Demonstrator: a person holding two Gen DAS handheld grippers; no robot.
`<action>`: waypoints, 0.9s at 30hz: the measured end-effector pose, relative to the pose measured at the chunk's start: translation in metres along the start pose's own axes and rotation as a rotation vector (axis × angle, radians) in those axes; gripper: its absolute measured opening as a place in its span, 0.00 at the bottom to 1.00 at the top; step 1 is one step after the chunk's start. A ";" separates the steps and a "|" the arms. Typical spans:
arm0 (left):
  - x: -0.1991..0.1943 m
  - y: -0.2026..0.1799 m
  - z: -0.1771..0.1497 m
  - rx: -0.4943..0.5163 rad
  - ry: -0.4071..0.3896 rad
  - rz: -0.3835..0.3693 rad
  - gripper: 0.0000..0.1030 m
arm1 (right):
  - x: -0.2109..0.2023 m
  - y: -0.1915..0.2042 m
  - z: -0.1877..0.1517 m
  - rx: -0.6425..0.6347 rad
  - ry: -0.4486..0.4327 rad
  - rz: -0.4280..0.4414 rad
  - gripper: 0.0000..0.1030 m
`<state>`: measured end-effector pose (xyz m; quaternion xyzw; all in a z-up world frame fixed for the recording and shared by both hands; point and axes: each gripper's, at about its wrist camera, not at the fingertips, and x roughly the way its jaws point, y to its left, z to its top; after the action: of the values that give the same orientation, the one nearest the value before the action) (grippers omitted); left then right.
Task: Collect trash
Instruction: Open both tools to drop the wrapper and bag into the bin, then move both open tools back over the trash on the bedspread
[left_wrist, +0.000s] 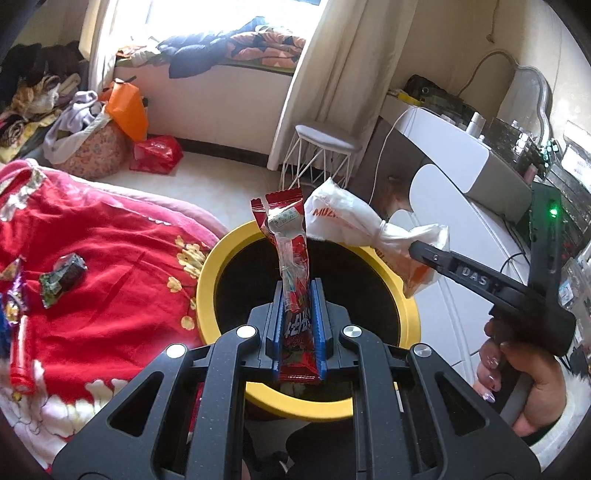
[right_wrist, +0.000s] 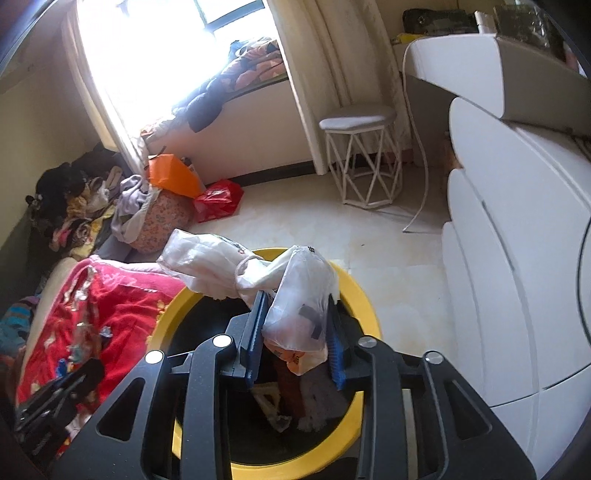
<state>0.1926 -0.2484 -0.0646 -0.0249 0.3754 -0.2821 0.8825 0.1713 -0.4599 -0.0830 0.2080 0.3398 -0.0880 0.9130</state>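
At frame centre, the left gripper clamped a red plastic snack wrapper above the round yellow-rimmed black bin; the right gripper clamped a crumpled white plastic bag over it.

red wrapper: upright over yellow-rimmed bin | white plastic bag: crumpled, above bin

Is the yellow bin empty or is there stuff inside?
Not empty. The right wrist view looks down into the yellow bin, and scraps of trash lie on its dark bottom.
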 end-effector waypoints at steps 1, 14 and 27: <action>0.003 0.002 0.001 -0.005 0.003 -0.007 0.09 | 0.001 0.000 0.000 -0.001 0.004 0.008 0.33; -0.008 0.010 -0.004 -0.015 -0.016 -0.009 0.90 | -0.009 0.008 -0.004 -0.017 0.002 0.018 0.59; -0.064 0.041 -0.009 -0.099 -0.120 0.191 0.90 | -0.032 0.047 -0.009 -0.098 -0.043 0.069 0.69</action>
<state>0.1702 -0.1791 -0.0403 -0.0492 0.3361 -0.1757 0.9240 0.1564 -0.4136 -0.0534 0.1725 0.3168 -0.0442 0.9316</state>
